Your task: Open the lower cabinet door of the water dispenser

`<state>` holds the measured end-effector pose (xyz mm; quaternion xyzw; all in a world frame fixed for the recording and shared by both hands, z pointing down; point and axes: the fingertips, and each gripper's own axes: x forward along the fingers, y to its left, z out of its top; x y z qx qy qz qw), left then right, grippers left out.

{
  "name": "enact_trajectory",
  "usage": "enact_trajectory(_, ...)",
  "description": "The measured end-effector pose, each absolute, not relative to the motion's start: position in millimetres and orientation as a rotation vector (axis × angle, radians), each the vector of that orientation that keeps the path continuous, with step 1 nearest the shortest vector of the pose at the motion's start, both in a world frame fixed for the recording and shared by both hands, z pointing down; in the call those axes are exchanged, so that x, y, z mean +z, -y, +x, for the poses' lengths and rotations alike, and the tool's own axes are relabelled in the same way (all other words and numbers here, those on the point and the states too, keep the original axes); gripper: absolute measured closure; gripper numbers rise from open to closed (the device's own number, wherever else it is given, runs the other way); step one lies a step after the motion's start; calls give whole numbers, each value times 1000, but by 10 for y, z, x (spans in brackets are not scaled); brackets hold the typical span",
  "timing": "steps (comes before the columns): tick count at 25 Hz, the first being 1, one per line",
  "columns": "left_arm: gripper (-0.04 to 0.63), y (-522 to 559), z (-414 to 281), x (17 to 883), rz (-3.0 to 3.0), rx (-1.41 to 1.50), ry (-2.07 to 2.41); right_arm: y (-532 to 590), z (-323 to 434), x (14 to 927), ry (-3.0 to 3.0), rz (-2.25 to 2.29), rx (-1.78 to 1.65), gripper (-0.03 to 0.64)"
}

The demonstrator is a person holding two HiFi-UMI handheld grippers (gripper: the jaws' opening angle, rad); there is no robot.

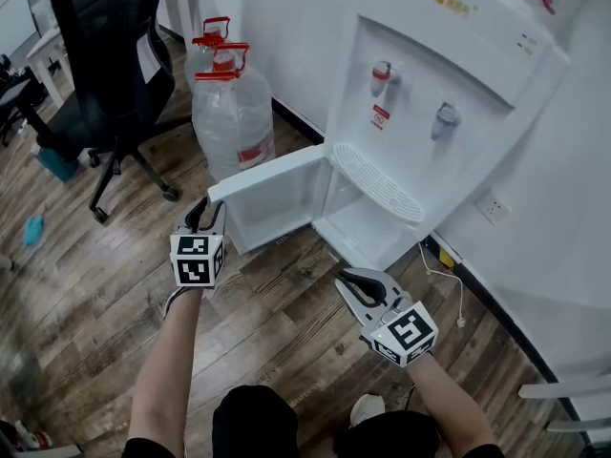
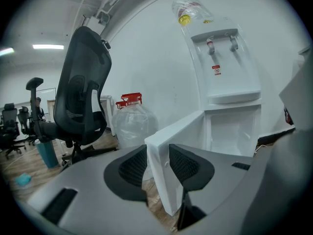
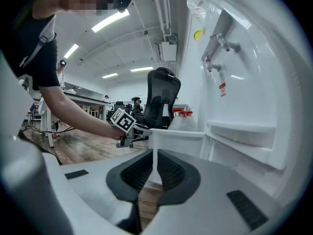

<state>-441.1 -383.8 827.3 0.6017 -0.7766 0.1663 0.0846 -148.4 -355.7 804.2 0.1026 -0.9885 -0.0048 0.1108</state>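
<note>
White lower cabinet door (image 1: 272, 184) of the water dispenser (image 1: 449, 84) stands open at frame centre
Left gripper (image 1: 203, 216) clamps its free edge; right gripper (image 1: 351, 289), clenched empty, hovers at lower right

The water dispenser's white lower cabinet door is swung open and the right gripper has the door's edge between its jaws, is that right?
Wrong gripper: the left gripper view shows the left gripper closed on the edge of the white lower cabinet door. The right gripper is clear of it, jaws together on nothing. The door is indeed swung open.
</note>
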Motion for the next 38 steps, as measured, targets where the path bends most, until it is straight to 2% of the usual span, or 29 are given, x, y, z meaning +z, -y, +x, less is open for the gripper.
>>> enact_trajectory(9,442,3572,-4065,8181,1863,404,2278,3578,-1224,7835,2956,397,41,577)
enact_trajectory(14,560,3548,-3468,7907,1990,345,2167,3743,-929,7628,2961,500,109,581)
enact_trajectory(16,580,3588,-3209,7680,2040,348,2134,3793,-836,7481,2948,517,132,583)
enact_trajectory(27,581,3697,-1787,6188,2215,281,1882,3894,-149,6058,2903,631,207,586)
enact_trajectory(38,581,3244,-898,4479,2238,265,1684,3523,559,4443,2843,776,393,588)
